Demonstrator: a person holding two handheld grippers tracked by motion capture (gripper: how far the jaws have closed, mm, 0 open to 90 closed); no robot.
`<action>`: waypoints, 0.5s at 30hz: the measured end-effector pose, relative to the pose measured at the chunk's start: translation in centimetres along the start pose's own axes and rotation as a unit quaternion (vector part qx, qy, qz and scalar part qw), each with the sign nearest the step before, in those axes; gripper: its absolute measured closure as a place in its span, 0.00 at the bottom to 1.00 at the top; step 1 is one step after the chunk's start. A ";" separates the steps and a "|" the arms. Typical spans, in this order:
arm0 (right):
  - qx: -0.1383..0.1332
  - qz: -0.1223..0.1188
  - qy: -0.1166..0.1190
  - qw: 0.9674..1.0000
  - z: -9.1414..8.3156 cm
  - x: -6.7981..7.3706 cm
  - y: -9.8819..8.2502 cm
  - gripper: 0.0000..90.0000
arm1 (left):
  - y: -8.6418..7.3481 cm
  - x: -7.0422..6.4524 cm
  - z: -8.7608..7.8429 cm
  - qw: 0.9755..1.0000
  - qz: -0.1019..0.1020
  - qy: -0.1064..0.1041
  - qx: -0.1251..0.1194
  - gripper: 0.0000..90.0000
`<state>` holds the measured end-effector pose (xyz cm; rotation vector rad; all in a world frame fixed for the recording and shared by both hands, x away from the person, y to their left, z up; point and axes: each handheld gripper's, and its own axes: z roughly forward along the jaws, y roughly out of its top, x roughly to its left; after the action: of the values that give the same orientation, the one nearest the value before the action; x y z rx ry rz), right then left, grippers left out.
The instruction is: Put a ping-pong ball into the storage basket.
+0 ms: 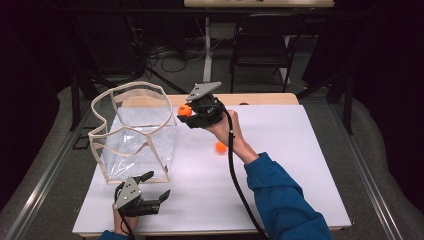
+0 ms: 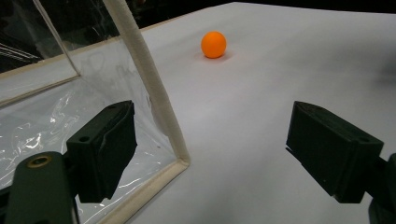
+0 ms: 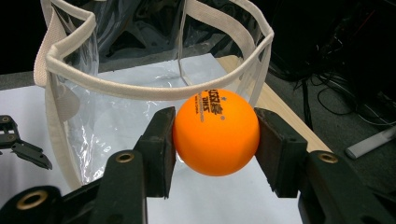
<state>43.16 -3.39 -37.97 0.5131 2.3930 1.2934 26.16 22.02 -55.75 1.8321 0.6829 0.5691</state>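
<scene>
High view shows a white tabletop point(image 1: 280, 150) with a floppy clear bag point(image 1: 135, 135), cloth-rimmed, near the left tongs point(image 1: 159, 186), which gape empty. The right tongs point(image 1: 187, 116) clench a smooth orange ball point(image 1: 184, 110) beside the rim: carry it over the mouth before letting go. A second ball point(image 1: 221, 146) lies loose.

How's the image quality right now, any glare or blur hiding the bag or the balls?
High view: soft, dark surround, but the clear bag and loose ball read fine. Left gripper view: glare streaks on the plastic, near jaws slightly blurred. Right gripper view: sharp on the held ball, print legible; background dim.
</scene>
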 end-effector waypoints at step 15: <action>-0.007 -0.012 -0.007 1.000 -0.3 0.1 1.0 0.57 | 0.1 0.0 -0.1 1.000 0.005 -0.002 -0.001 0.18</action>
<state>43.10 -3.09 -37.01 0.4881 2.3696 1.2906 26.09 22.06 -55.61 1.8343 0.6711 0.5721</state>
